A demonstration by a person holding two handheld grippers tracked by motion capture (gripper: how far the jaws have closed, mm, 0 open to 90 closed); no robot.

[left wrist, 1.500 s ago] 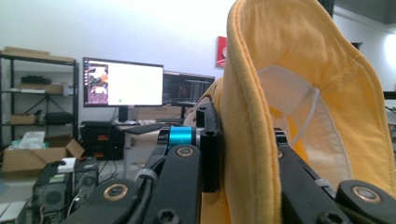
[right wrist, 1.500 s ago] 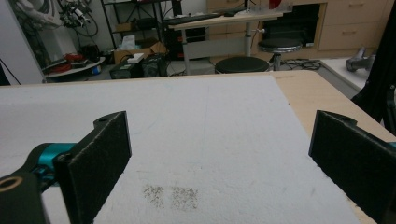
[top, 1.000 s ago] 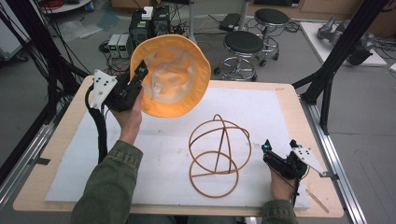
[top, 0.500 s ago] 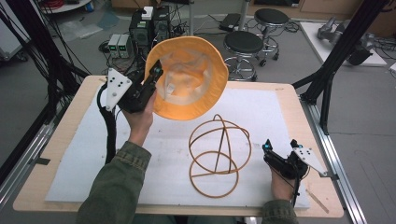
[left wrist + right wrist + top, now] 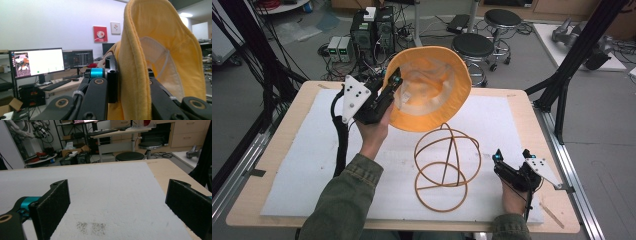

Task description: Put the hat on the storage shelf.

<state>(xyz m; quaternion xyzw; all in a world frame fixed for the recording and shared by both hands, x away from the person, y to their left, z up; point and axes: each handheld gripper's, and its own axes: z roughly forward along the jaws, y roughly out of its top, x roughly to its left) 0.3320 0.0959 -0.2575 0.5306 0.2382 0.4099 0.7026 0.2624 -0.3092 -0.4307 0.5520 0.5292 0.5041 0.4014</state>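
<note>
A yellow bucket hat point(image 5: 432, 87) hangs in the air above the back of the table, its pale lining turned toward me. My left gripper point(image 5: 394, 85) is shut on its brim; in the left gripper view the yellow brim point(image 5: 135, 75) is pinched between the two black jaws. Just below and to the right of the hat, a tan wire frame point(image 5: 447, 167) of crossed hoops stands on the white mat point(image 5: 312, 165). At the front right corner of the mat my right gripper point(image 5: 511, 156) rests low, and its jaws point(image 5: 117, 202) stand wide open over bare mat.
The mat covers most of a wooden table point(image 5: 532, 115). Black stools point(image 5: 473, 46) and computer boxes point(image 5: 372, 25) stand on the floor behind the table. Dark frame posts point(image 5: 562, 85) rise at both sides. Monitors point(image 5: 37, 62) show past the left gripper.
My left gripper has carried the hat to the right, closer to the wire frame. The right gripper has stayed where it was.
</note>
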